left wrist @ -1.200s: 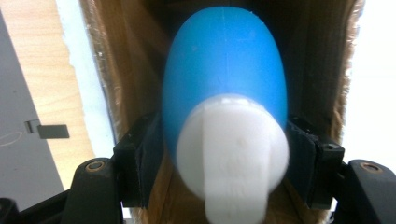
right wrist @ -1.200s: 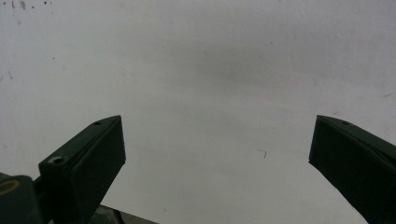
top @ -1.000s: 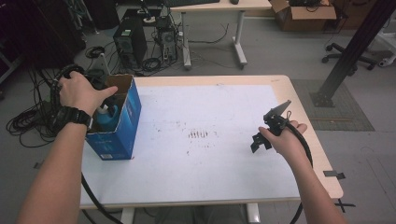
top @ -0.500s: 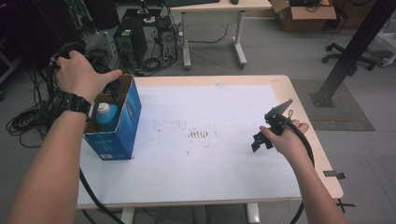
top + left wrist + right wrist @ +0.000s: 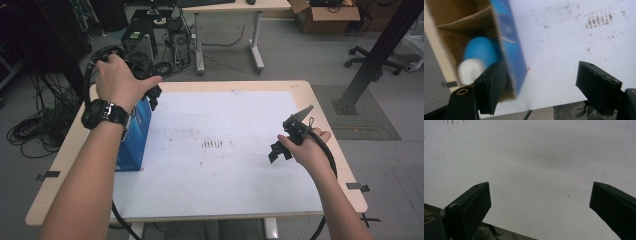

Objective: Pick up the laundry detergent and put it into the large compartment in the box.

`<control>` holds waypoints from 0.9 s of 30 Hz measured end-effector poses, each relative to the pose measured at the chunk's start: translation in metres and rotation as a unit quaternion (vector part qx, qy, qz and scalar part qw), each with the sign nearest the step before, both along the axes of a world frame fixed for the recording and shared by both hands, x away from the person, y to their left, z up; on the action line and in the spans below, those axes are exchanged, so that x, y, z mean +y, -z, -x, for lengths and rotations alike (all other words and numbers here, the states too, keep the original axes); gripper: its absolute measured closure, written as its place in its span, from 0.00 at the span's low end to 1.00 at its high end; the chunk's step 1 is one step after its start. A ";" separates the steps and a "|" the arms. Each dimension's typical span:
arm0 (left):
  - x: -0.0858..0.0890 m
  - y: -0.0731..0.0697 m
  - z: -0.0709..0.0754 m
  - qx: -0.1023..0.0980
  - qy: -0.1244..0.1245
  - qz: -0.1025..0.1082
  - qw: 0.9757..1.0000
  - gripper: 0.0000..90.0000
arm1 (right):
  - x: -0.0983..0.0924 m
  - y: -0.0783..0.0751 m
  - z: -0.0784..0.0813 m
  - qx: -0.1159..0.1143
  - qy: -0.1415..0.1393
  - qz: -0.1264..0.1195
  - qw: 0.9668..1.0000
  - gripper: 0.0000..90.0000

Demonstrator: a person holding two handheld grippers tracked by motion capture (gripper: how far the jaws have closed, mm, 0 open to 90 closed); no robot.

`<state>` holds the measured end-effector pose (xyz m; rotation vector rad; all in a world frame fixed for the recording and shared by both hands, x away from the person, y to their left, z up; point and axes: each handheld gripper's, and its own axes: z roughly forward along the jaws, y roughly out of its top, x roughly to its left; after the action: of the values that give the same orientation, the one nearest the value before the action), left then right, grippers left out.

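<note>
Step in hand, as I read it: fetching the blue plastic bottle w/ white cap (image 5: 477, 63) out of the blue-sided open cardboard box (image 5: 134, 136) at the table's left edge. Bottle lay inside the box, cap end toward the left gripper's camera, untouched. Left gripper (image 5: 541, 82) hung above the box's near wall w/ jaws spread wide & empty, one jaw over the box opening, the other over the white tabletop (image 5: 240, 175). Right gripper (image 5: 292, 135) was held well apart on the right side of the table, jaws also wide open, nothing between them, white surface below.

Next move prob. calls for swinging the left gripper fully over the box & lowering so both jaws straddle the bottle before closing.

Vs 0.5 s ago: left hand (image 5: 120, 82) had moved up & toward the table centre, clear of the box opening; right hand barely shifted.
</note>
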<state>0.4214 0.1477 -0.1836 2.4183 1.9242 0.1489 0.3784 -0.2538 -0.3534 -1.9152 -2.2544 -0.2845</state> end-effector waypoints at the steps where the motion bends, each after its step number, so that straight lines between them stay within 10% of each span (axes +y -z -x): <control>1: -0.005 0.002 0.000 0.002 0.004 0.000 1.000 0.23 | 0.000 0.000 0.000 -0.001 -0.002 0.000 1.000 0.04; 27: -0.069 0.042 0.004 0.024 0.070 0.033 0.997 0.06 | -0.009 0.000 0.008 -0.004 0.002 -0.008 1.000 0.04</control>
<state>0.4172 0.0784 -0.2254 2.5246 1.7409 0.0218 0.3705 -0.2626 -0.3534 -1.9143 -2.2472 -0.3110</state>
